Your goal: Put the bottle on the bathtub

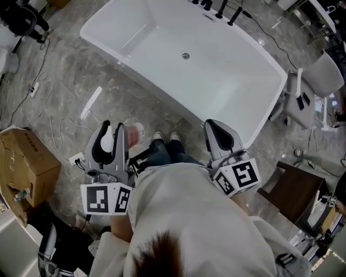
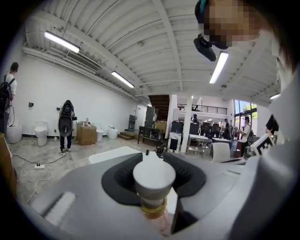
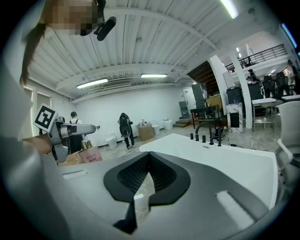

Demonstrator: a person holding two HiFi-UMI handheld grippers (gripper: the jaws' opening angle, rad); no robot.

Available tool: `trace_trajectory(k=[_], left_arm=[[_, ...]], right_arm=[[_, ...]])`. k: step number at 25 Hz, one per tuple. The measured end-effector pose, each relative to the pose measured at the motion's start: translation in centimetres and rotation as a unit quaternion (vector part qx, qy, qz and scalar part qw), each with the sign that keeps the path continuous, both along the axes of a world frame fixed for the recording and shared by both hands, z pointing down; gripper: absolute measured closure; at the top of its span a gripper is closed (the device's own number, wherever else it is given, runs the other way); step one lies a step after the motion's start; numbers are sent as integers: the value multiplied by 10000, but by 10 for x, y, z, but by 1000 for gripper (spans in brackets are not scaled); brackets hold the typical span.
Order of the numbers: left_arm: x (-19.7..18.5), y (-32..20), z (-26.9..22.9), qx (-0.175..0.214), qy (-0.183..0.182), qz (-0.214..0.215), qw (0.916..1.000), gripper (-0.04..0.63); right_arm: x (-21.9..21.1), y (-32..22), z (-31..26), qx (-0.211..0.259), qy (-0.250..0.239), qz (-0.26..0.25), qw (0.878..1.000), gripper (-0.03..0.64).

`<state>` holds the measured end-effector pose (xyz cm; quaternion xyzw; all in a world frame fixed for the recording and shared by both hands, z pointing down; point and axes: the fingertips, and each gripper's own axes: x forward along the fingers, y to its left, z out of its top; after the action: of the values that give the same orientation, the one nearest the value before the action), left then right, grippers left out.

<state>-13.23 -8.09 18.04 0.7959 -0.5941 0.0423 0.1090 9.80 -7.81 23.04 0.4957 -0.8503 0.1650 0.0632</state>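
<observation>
Bottle (image 2: 153,178) (white cap, pinkish body) sits clamped in the left gripper's (image 1: 113,131) jaws, short of the bathtub (image 1: 232,70); the right gripper's (image 3: 149,159) jaws are pressed together, empty.

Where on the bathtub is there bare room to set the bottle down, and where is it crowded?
On the bathtub, the near long rim by the shoes is bare wherever it shows; so is the basin around the drain. The far end is crowded with black taps, and chairs hem the right end.
</observation>
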Motion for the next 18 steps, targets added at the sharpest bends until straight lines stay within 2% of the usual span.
trace_trajectory(k=[12,18], left_arm=[[-28,-14,-8,39,-82,124,9999,410],[-37,-14,-3,71,-299,158,9994,410]], right_arm=[[-27,-10,-12,100,-28,97,9999,618],[-32,-10,-15,151,17,102,9998,618]])
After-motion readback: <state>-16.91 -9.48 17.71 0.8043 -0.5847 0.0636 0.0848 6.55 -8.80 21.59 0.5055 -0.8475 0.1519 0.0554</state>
